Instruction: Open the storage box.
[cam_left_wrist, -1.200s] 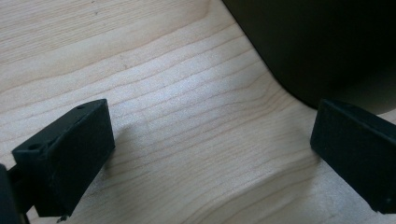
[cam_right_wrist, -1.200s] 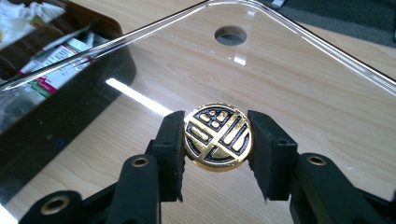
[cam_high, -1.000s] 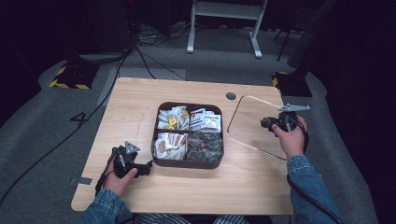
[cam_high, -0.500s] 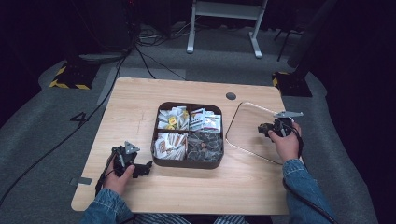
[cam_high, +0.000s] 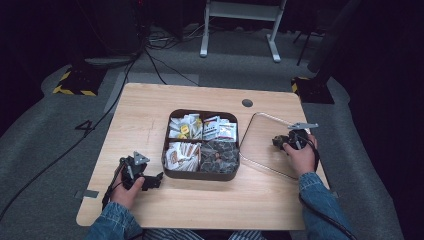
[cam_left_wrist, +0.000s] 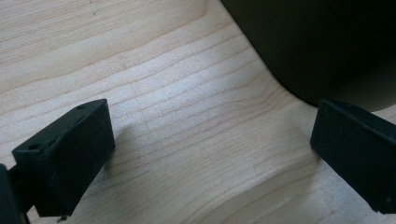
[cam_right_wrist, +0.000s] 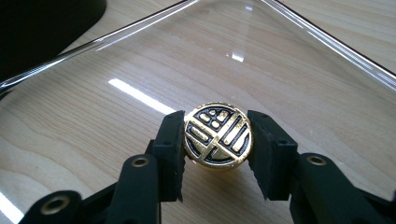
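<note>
A dark brown box (cam_high: 200, 174) with four compartments of packets and sweets sits mid-table. To its right a clear glass lid (cam_high: 260, 147) lies flat on the wood. My right gripper (cam_high: 279, 142) is shut on the lid's round gold knob (cam_right_wrist: 217, 135), with one jaw on each side of it. The glass lid (cam_right_wrist: 187, 56) spreads out beyond the knob. My left gripper (cam_high: 151, 181) rests on the table left of the box's near corner, open and holding nothing. In the left gripper view, bare wood lies between its jaws (cam_left_wrist: 210, 158) and the box wall (cam_left_wrist: 327, 42) is just ahead.
The wooden table (cam_high: 150, 110) has a small dark cable hole (cam_high: 247, 103) at the back right. The box's dark corner (cam_right_wrist: 42, 23) lies left of the lid. Cables and a white stand's legs lie on the grey floor beyond the table.
My right gripper has brought the lid by its knob down and toward the person, and the lid has gone from tilted to flat. The left gripper has stayed put.
</note>
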